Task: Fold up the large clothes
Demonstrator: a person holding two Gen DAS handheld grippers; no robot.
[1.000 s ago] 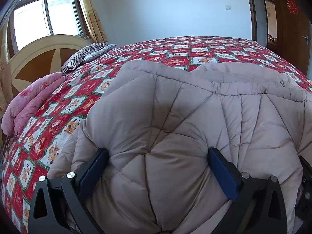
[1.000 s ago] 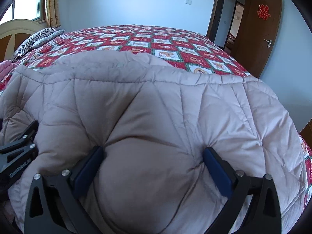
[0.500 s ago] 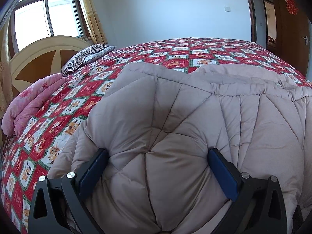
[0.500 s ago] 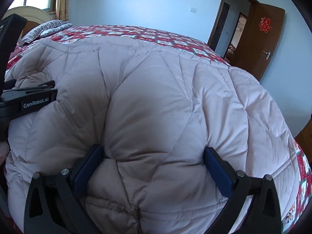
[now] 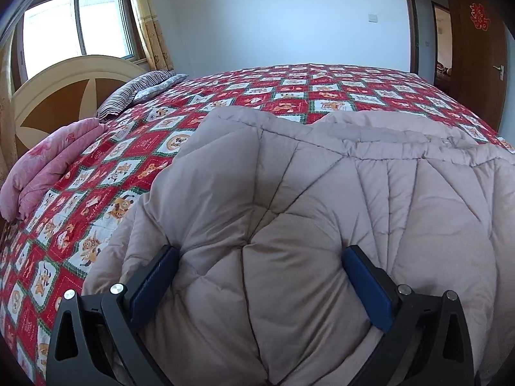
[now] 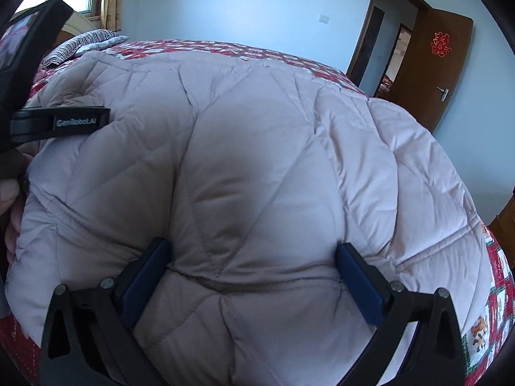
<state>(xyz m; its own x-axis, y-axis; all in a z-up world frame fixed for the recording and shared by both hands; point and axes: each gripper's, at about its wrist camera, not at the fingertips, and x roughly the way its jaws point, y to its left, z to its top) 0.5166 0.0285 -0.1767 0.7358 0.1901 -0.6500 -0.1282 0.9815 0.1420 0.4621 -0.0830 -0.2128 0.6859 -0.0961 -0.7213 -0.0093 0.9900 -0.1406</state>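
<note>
A large beige quilted down coat (image 5: 322, 193) lies bunched on the bed; it fills the right wrist view (image 6: 257, 160) too. My left gripper (image 5: 257, 276) is wide open, its blue pads pressed against a thick bulge of the coat between them. My right gripper (image 6: 254, 273) is also wide open, with a puffy fold of the coat between its pads. The left gripper's black body (image 6: 58, 122) shows at the left edge of the right wrist view, resting against the coat.
The bed has a red patchwork cover (image 5: 289, 90). A folded pink blanket (image 5: 48, 160) and a striped pillow (image 5: 135, 90) lie by the round headboard (image 5: 64, 96). A brown door (image 6: 437, 64) stands open at the right.
The right gripper has swung left and closer over the coat, so the coat now fills its view and the left gripper appears beside it. The left gripper has barely moved.
</note>
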